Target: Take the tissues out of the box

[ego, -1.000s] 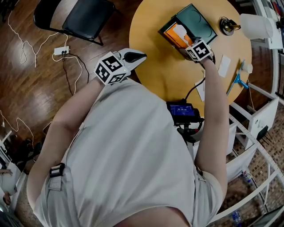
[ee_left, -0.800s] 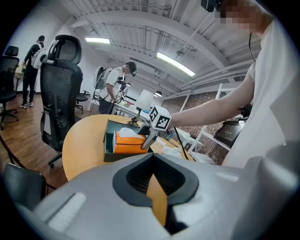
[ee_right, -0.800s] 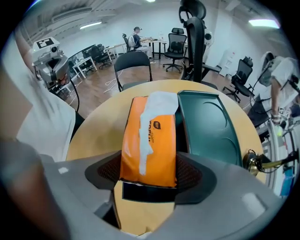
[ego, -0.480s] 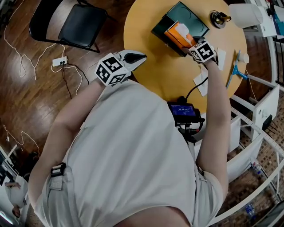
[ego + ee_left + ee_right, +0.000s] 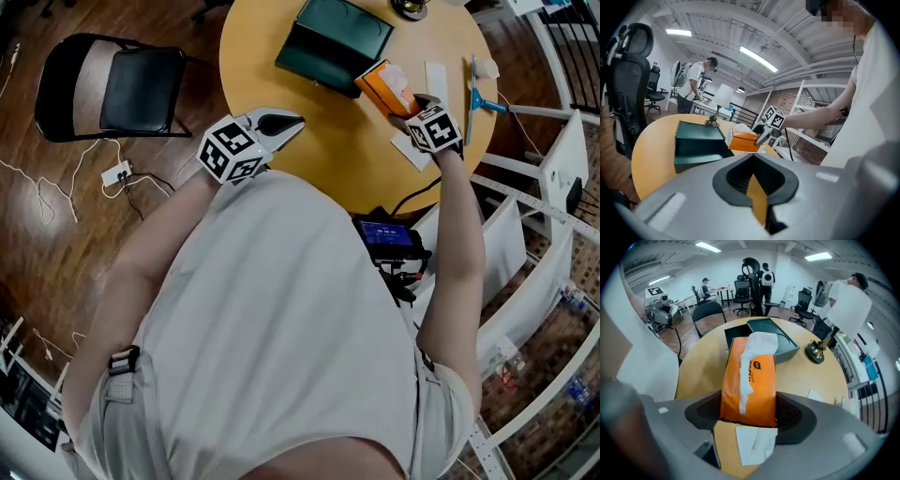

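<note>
An orange tissue pack [image 5: 386,84] with white tissue sticking out of its top hangs just right of the dark green box [image 5: 333,42] on the round yellow table [image 5: 272,66]. My right gripper [image 5: 405,101] is shut on the pack's near end. In the right gripper view the pack [image 5: 749,380] fills the gap between the jaws, with the open green box [image 5: 771,341] behind it. My left gripper [image 5: 292,122] is shut and empty, at the table's near left edge. From the left gripper view I see the box [image 5: 698,140] and the held pack [image 5: 744,141].
White paper slips [image 5: 412,150] lie on the table under and beside the right gripper. A blue-handled tool [image 5: 483,98] and a brass object [image 5: 410,7] sit at the far right. A black chair [image 5: 122,89] stands left of the table, and white shelving [image 5: 525,244] on the right.
The orange tissue pack has come up out of the green box and moved to the right of it, held in my right gripper. The left gripper stayed at the table's edge.
</note>
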